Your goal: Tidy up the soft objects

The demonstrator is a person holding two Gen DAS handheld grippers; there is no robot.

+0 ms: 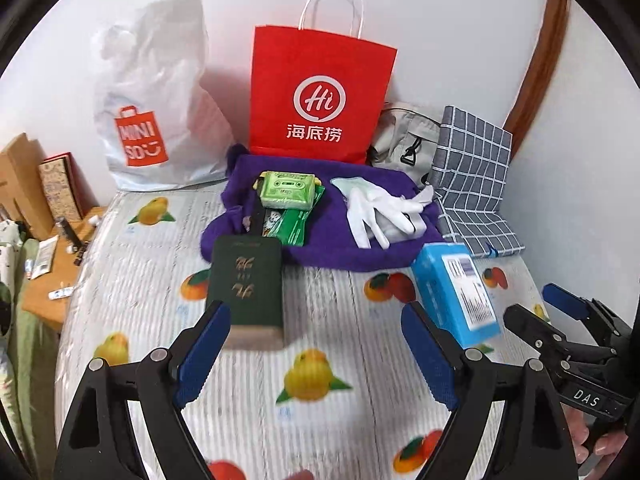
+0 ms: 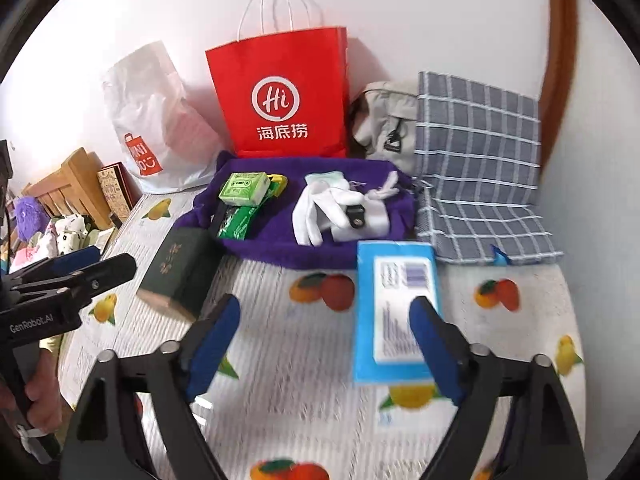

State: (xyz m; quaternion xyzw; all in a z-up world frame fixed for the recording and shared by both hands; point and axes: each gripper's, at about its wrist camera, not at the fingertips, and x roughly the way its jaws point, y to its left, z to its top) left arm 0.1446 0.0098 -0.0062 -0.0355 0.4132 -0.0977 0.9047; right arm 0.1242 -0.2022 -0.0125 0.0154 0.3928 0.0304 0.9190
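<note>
L claw: left gripper (image 1: 316, 350) released, jaws wide, nothing betw them; hangs over fruit-print cover (image 1: 320, 312), just near of green box (image 1: 246, 284).
R claw: right gripper (image 2: 324, 346) released, empty; blue box (image 2: 394, 308) lies under/just beyond its right finger, not pinched.
Soft stuff: white gloves (image 2: 320, 212) on purple towel (image 2: 280, 248), far centre; grey checked cloth (image 2: 480, 172) far right; tissue pack (image 2: 244, 189) on towel's left.
Bags: red paper bag (image 2: 280, 92) behind towel, white plastic bag (image 2: 156, 120) far left.
Step (guess): reach for gloves.
How: go over the boxes, approach low, pinch both gloves at cuffs, avoid snagging towel.
</note>
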